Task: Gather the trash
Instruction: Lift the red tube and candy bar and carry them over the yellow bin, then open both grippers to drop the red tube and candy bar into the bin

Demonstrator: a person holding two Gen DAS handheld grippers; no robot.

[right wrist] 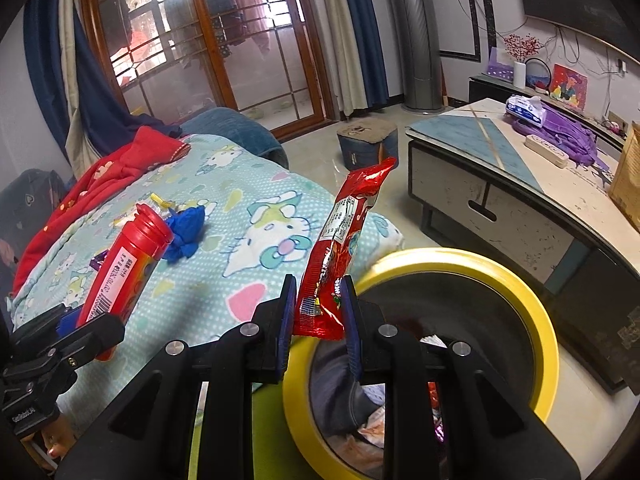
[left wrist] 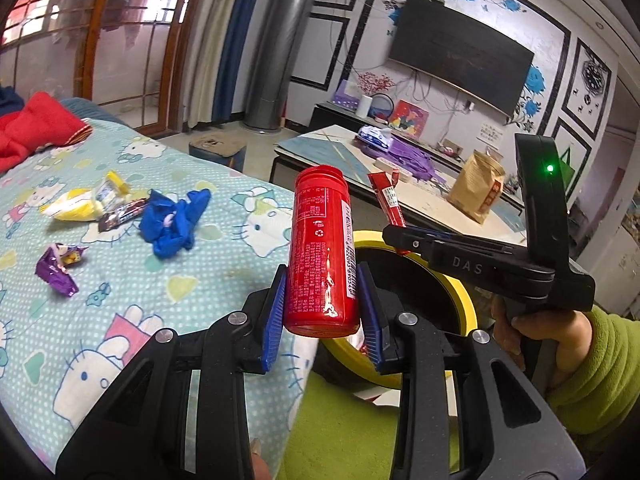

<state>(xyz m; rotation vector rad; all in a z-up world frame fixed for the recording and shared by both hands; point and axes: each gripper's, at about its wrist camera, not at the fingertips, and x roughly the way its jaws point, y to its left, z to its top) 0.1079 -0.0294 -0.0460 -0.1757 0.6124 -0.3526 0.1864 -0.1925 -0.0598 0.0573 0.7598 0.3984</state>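
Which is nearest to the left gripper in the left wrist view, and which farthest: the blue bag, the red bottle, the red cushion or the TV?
1. Red bottle: clamped between the left gripper's jaws.
2. Blue bag: crumpled on the bedspread, up and left.
3. Red cushion: at the bed's far left end.
4. TV: on the far wall.

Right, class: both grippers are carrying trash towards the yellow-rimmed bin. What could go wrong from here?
1. The left gripper pinches the red bottle only near its base, so the tall bottle could tip or slip out.
2. The right gripper holds just the lower end of the red wrapper; the floppy top may catch the bin rim and fall outside.
3. The two grippers are close together and might collide over the opening.
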